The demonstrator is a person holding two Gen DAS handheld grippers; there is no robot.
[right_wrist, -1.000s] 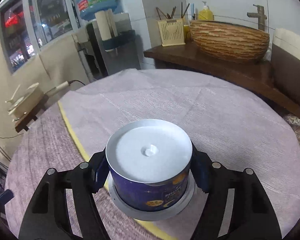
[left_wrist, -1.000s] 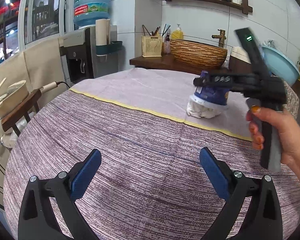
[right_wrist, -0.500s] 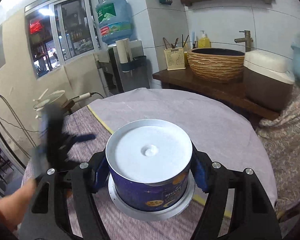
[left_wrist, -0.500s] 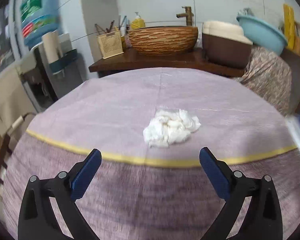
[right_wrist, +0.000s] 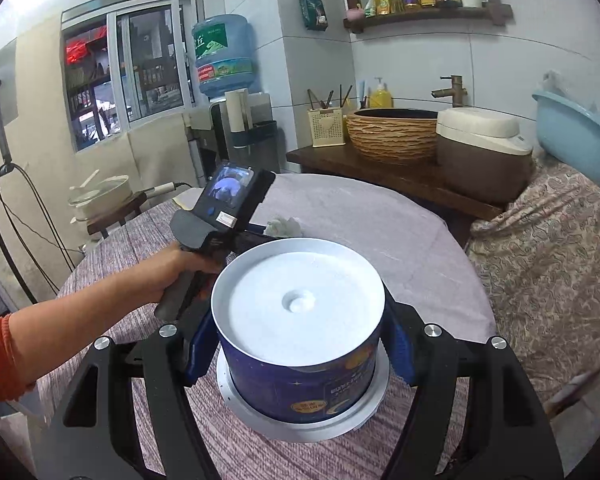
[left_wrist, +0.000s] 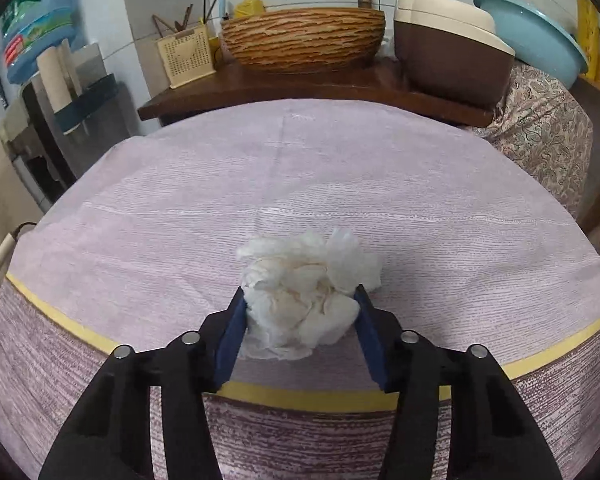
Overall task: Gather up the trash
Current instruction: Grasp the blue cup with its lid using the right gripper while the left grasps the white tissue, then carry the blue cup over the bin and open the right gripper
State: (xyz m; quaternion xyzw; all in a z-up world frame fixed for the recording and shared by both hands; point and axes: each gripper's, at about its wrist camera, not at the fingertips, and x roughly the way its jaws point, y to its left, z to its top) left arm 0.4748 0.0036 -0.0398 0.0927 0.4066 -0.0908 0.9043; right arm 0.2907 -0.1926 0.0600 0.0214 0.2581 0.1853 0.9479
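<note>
A crumpled white tissue lies on the round table's purple cloth. My left gripper is shut on the tissue, with a blue pad pressed on each side of it. My right gripper is shut on a dark blue paper bowl held upside down, its white base facing up, above the table. In the right wrist view the left gripper's body and the hand holding it show to the left, with a bit of the tissue beyond.
Behind the table a wooden counter carries a woven basin, a chopstick holder and a brown rice cooker. A water dispenser stands at the left. A paisley-covered surface is at the right.
My left gripper moved forward to the tissue and shut on it. My right gripper lifted the blue bowl up and back from the table.
</note>
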